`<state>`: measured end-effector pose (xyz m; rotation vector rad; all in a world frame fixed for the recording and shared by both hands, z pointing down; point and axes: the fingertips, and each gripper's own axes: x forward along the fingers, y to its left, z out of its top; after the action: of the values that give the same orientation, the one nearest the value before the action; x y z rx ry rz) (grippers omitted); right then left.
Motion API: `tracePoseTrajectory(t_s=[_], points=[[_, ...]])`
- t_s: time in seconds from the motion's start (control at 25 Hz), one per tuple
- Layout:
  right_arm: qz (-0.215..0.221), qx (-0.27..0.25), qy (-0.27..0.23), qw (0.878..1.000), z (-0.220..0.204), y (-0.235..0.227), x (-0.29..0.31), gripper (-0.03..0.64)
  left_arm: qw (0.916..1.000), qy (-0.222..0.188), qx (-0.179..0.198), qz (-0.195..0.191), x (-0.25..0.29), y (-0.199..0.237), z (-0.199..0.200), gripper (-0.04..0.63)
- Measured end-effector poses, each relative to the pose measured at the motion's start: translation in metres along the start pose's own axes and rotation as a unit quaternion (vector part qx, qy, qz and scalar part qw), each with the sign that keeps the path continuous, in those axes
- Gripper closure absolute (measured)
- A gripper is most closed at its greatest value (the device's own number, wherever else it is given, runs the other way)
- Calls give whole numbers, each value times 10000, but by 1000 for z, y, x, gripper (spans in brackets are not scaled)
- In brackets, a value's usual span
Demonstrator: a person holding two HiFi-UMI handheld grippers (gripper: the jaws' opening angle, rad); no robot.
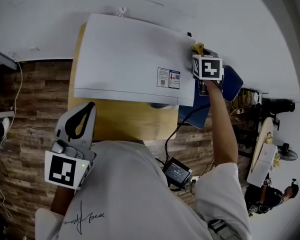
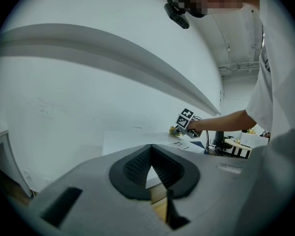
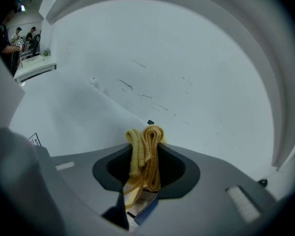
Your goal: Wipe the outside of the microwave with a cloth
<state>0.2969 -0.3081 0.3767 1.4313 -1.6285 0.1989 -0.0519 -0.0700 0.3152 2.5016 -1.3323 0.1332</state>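
Wipe under way, likely early: yellow cloth (image 3: 146,154) clamped in right gripper (image 3: 146,134) at 1 o'clock, at far right top corner of microwave (image 1: 130,59); left gripper (image 1: 84,111) idle at 7 o'clock, jaws together, empty; front and sides seemingly left.

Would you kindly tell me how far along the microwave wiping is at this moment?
Done: the cloth is clamped in the right gripper. In hand: it sits at the far right corner on top of the microwave. Remaining: no wiped patches show, so top, sides and front probably all count as pending. The left gripper is shut, empty, near the person's body.
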Motion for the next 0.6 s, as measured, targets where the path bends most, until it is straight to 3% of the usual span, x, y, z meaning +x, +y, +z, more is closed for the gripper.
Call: tracePoseTrajectory(t_s=[0.6], points=[[71, -35, -60, 10000, 20, 44, -8, 483, 9999, -126, -33, -22, -8, 14, 2, 601]])
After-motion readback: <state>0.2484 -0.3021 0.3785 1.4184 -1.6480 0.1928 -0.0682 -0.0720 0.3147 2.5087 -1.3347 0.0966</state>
